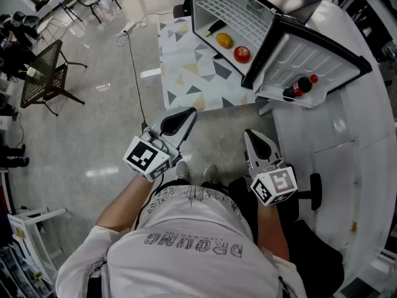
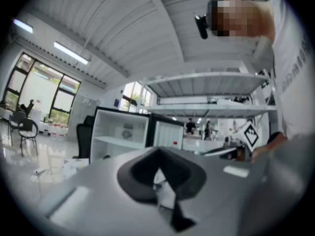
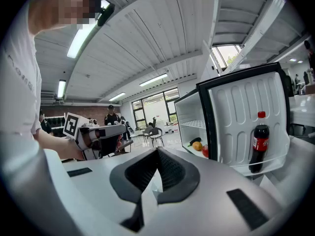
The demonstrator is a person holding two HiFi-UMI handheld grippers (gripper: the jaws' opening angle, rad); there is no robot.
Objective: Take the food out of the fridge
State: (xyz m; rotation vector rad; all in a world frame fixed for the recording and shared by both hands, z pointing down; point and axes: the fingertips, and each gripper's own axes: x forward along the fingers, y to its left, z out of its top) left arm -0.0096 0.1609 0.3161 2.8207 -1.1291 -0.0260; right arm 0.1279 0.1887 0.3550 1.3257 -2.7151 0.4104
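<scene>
Hazard, shut jaws: both grippers were closed and empty. Entering the fridge [image 1: 200,5] without first parting the pads would probably push the food instead of taking it.
Hazard, round food: the yellow fruit [image 1: 224,40] and the red fruit [image 1: 242,54] lay loose on the fridge's bottom, near its open front. A glancing pad could roll either one out onto the patterned mat [image 1: 186,61] before the fridge.
Hazard, door: the open door [image 1: 310,58] stood at the fridge's right side, with a cola bottle [image 1: 299,87] in its shelf. A wide right-hand approach might knock the door or topple the bottle.
Left gripper [image 1: 186,115]: pads pressed together with nothing between them, held out in front of the fridge and well apart from it.
Right gripper [image 1: 249,135]: pads likewise together on nothing, in front of the fridge on its door side.
Food and jaws: the two fruits and a dark long vegetable [image 1: 216,27] all lay inside the fridge, below its wire shelf [image 1: 236,11]. No jaw touched any of them; both grippers were still well short of the opening.
</scene>
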